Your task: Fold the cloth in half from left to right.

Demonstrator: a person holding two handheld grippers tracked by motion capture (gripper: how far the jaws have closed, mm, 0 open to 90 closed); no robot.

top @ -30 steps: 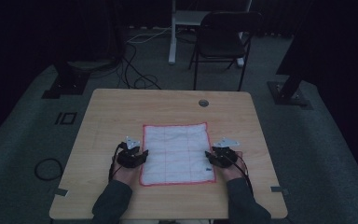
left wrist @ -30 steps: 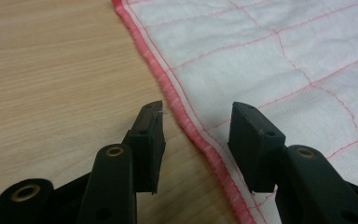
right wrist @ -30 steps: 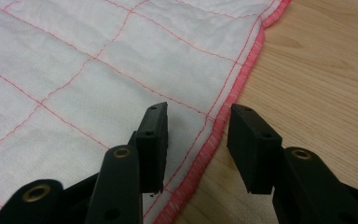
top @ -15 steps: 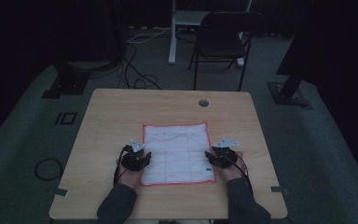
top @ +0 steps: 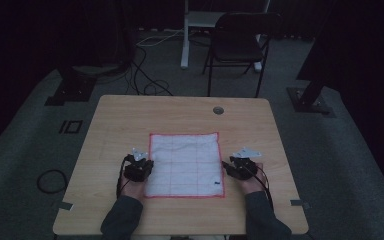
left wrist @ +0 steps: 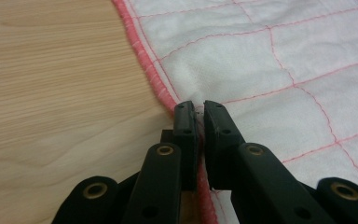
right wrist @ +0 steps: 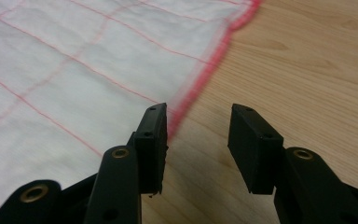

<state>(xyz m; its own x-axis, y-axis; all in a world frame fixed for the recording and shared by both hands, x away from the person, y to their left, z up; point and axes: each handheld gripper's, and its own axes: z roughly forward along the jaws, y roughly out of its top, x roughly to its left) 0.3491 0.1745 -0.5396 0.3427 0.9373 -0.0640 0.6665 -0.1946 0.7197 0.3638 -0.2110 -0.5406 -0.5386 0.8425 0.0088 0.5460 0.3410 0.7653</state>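
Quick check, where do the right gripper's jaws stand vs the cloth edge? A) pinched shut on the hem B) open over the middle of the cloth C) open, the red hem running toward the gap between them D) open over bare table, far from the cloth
C: in the right gripper view the right gripper stands open with the white cloth and its red hem leading into the gap, bare wooden table beyond.

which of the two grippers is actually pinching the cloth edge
The left gripper: its jaws have just closed on the cloth's pink hem. The right gripper stands open beside the edge.
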